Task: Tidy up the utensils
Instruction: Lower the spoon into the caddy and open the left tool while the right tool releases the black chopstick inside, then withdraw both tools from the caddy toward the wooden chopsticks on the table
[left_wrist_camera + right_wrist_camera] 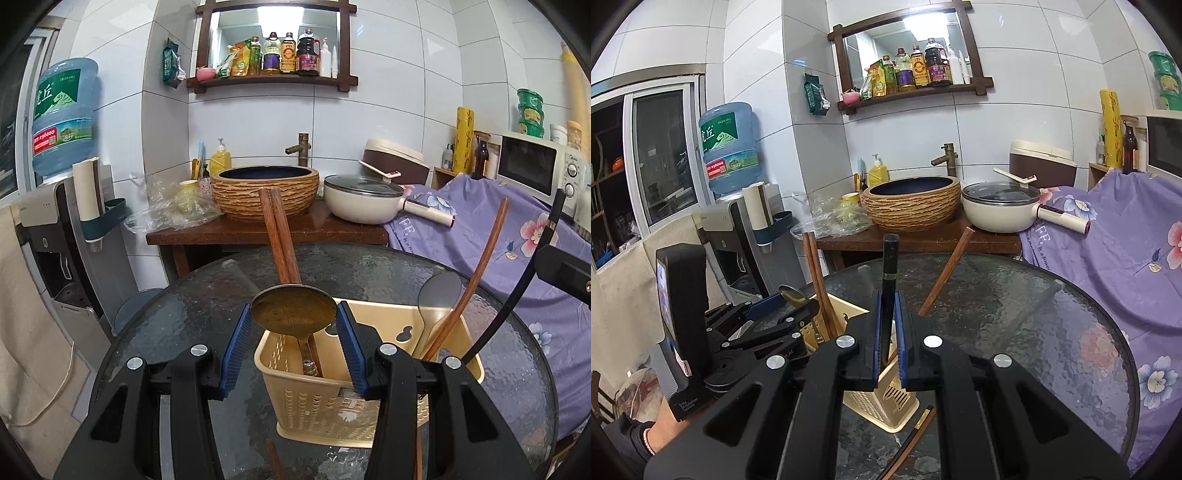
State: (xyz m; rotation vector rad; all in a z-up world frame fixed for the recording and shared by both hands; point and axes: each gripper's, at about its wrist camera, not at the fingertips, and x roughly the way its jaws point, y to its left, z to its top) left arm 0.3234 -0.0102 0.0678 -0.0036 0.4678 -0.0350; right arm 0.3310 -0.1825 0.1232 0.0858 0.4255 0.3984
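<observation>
A beige plastic utensil holder point(325, 402) stands on the round glass table point(207, 306). A metal spoon point(293, 308) stands bowl-up in its left compartment beside two brown chopsticks point(277, 236). My left gripper point(293, 325) is open, its blue pads either side of the spoon bowl without clamping it. A wooden spoon point(476, 273) and a grey rice paddle point(439, 295) lean in the right compartment. My right gripper point(888, 332) is shut on a black chopstick point(889, 266), held upright over the holder point(882, 398). The left gripper shows at left in the right wrist view point(783, 306).
Loose chopsticks point(912, 439) lie on the glass in front of the holder. Behind the table stand a wooden counter with a basin point(264, 190) and a white pot point(364, 199). A purple floral cloth point(517, 236) covers things at the right. A water dispenser point(62, 206) stands at the left.
</observation>
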